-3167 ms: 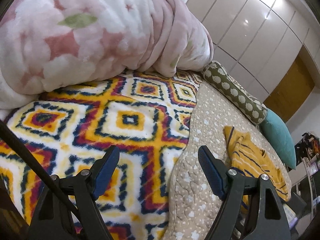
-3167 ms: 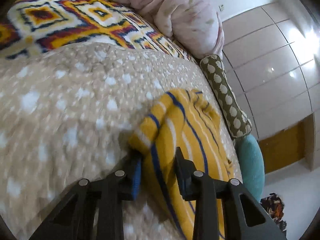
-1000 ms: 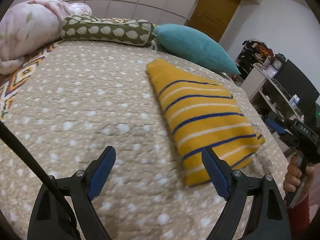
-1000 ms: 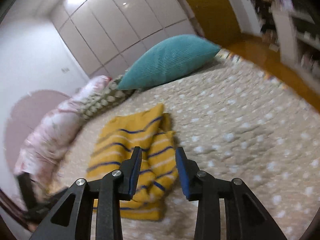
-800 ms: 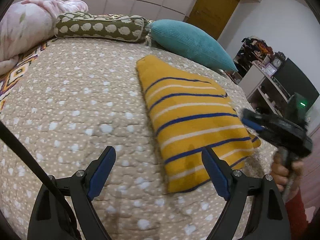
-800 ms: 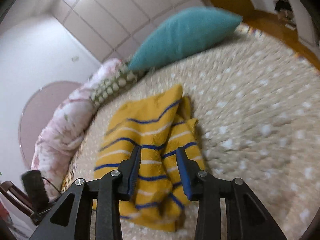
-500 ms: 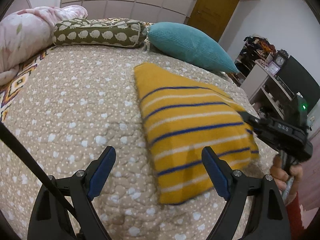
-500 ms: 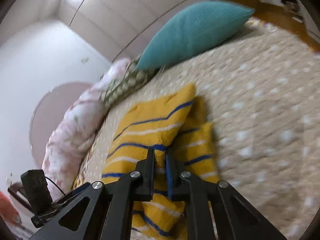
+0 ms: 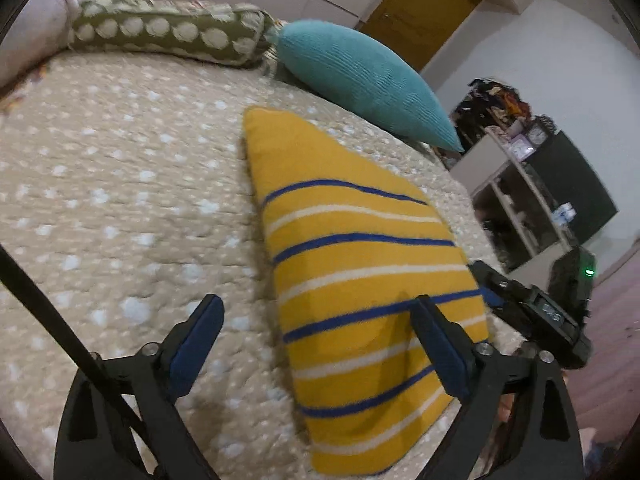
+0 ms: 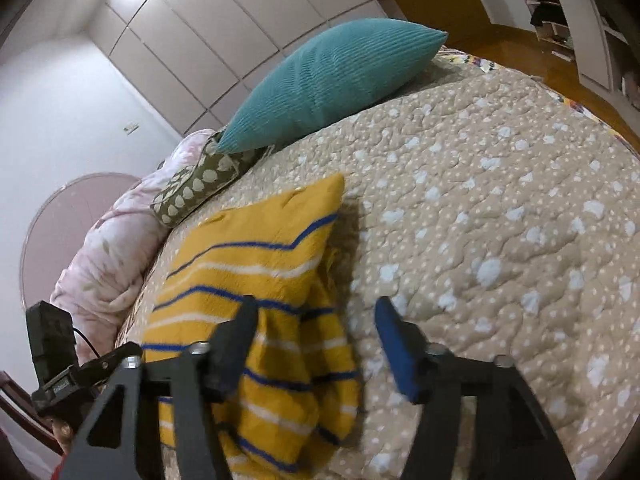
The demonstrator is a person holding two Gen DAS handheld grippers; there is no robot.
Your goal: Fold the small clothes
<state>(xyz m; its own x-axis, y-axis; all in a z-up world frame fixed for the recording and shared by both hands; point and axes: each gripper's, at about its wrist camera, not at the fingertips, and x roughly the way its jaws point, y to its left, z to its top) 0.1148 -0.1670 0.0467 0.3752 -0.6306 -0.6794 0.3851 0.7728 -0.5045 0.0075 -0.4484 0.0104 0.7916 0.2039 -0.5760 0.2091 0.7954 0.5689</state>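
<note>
A yellow garment with blue and white stripes [image 9: 352,264] lies folded on the beige dotted bedspread [image 9: 120,184]; it also shows in the right wrist view [image 10: 256,280]. My left gripper [image 9: 316,340] is open and empty, just above the garment's near left part. My right gripper [image 10: 316,332] is open and empty over the garment's near right edge, where loose folds bunch. The right gripper also shows in the left wrist view [image 9: 532,312] at the garment's right edge.
A teal pillow [image 9: 360,76] and an olive dotted bolster [image 9: 168,36] lie at the head of the bed. A pink quilt [image 10: 108,256] is bunched beyond them. Shelves and a dark screen [image 9: 560,200] stand beside the bed.
My right gripper was shut on the garment's edge half a second ago and has now opened and let go. My left gripper stayed open and moved slightly closer to the garment.
</note>
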